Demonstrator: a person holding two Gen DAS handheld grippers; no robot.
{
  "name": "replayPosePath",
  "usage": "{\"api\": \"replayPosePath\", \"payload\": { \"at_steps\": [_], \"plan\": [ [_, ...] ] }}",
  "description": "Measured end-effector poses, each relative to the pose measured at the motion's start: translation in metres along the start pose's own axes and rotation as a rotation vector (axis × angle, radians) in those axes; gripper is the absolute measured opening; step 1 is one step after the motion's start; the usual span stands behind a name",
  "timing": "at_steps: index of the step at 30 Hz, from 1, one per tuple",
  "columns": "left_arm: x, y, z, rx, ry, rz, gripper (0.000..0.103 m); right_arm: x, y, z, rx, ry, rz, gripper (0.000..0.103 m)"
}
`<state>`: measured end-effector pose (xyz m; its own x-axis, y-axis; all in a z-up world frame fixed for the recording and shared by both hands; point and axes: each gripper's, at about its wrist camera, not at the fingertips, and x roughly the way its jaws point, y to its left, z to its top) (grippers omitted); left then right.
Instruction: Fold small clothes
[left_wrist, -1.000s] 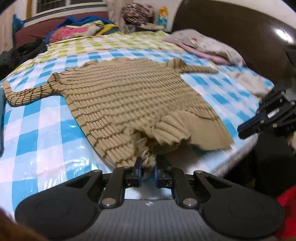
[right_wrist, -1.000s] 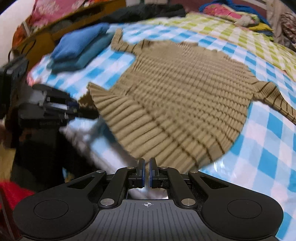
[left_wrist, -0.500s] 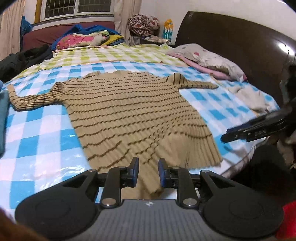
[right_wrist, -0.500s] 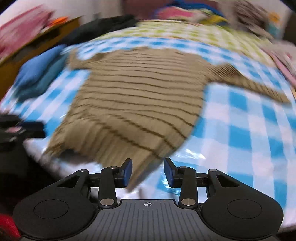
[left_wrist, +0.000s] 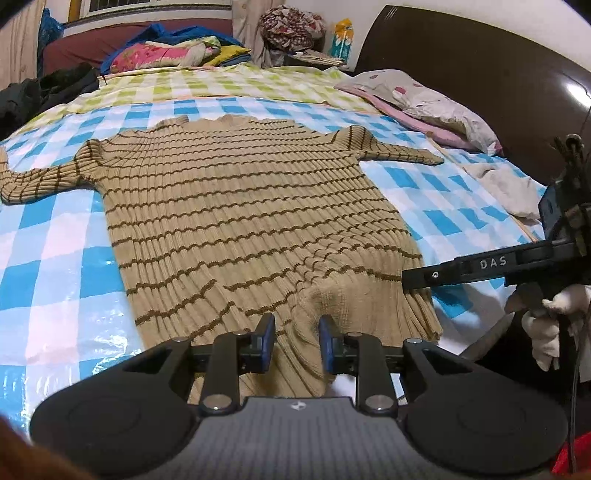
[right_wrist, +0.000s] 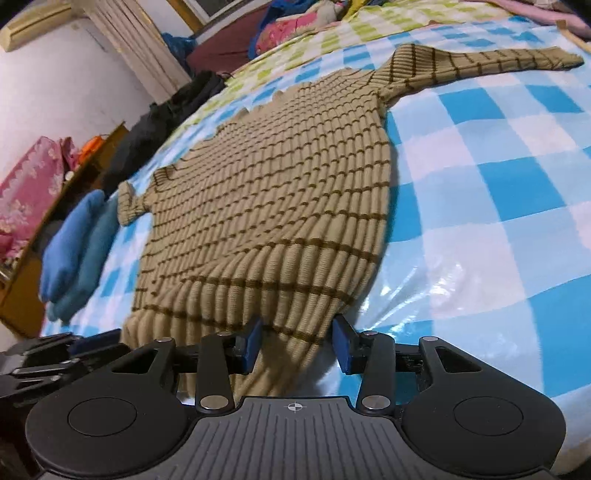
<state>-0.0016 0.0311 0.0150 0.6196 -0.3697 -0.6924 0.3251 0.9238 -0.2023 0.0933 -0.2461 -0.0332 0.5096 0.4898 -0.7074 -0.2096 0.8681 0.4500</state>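
On the bed (left_wrist: 55, 258), over a blue-and-white checked cover, a tan striped sweater (left_wrist: 240, 221) lies flat, both sleeves spread outward, collar toward the far side. Its hem hangs over the near edge of the bed.

Left gripper (left_wrist: 295, 345): jaws partly open, having just been opening. The hem lies below and between the blue pads (left_wrist: 266, 343), which do not press on it. Nothing is held.

Right gripper (right_wrist: 297, 345): jaws partly open, having just been closing a little. The right hem corner lies between the pads (right_wrist: 253, 345) without being pinched. Nothing is held. In the left view this gripper reaches in from the right to the hem corner, carried by a white-gloved hand (left_wrist: 546, 321).

Folded blue clothes (right_wrist: 74, 254) lie at the left of the sweater. A pillow (left_wrist: 424, 99) rests at the dark headboard (left_wrist: 480, 66).
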Motion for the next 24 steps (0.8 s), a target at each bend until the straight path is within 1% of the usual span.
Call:
{"api": "replayPosePath", "payload": {
  "at_steps": [1, 3, 4, 5, 7, 9, 12, 13, 14, 15, 16, 18, 21, 23, 24],
  "plan": [
    [0.0, -0.001, 0.0, 0.003, 0.0, 0.002, 0.031, 0.001, 0.001, 0.002, -0.003, 0.007, -0.011, 0.016],
    [-0.001, -0.003, 0.001, 0.014, -0.004, 0.005, 0.032, -0.002, -0.003, 0.005, 0.016, 0.034, -0.005, 0.007],
    [-0.002, -0.003, 0.001, 0.022, -0.007, 0.006, 0.033, -0.007, -0.006, 0.007, 0.018, 0.041, -0.01, 0.005],
    [-0.003, -0.004, 0.002, 0.026, -0.008, 0.006, 0.036, -0.014, -0.007, 0.009, 0.007, 0.039, -0.033, 0.004],
    [-0.003, -0.004, 0.003, 0.027, -0.009, 0.005, 0.039, -0.034, -0.007, 0.014, -0.044, 0.022, -0.105, 0.004],
    [0.0, -0.004, 0.002, 0.026, -0.003, -0.001, 0.044, -0.051, -0.008, 0.02, -0.082, -0.001, -0.176, 0.004],
    [0.006, -0.01, -0.003, 0.05, 0.005, 0.026, 0.047, -0.064, -0.003, 0.026, -0.163, -0.028, -0.3, 0.004],
    [0.007, -0.01, -0.004, 0.059, 0.007, 0.038, 0.047, -0.064, 0.001, 0.024, -0.196, -0.039, -0.345, 0.006],
    [0.007, -0.011, -0.006, 0.065, 0.007, 0.05, 0.048, -0.062, 0.006, 0.021, -0.235, -0.035, -0.383, 0.01],
    [0.006, -0.01, -0.008, 0.063, 0.008, 0.06, 0.049, -0.058, 0.01, 0.019, -0.26, -0.023, -0.404, 0.013],
    [0.005, -0.007, -0.01, 0.056, 0.011, 0.073, 0.049, -0.054, 0.012, 0.017, -0.271, -0.014, -0.408, 0.013],
    [0.005, 0.003, -0.013, 0.02, 0.028, 0.12, 0.049, -0.051, 0.015, 0.011, -0.261, -0.011, -0.379, 0.013],
    [0.003, 0.02, -0.017, -0.055, 0.052, 0.16, 0.049, -0.049, 0.029, 0.007, -0.253, -0.041, -0.296, 0.013],
    [0.001, 0.028, -0.021, -0.083, 0.068, 0.208, 0.049, -0.041, 0.043, 0.004, -0.292, -0.023, -0.229, 0.013],
    [-0.001, 0.031, -0.024, -0.087, 0.073, 0.229, 0.049, -0.038, 0.05, 0.001, -0.314, -0.017, -0.211, 0.013]
  ]
}}
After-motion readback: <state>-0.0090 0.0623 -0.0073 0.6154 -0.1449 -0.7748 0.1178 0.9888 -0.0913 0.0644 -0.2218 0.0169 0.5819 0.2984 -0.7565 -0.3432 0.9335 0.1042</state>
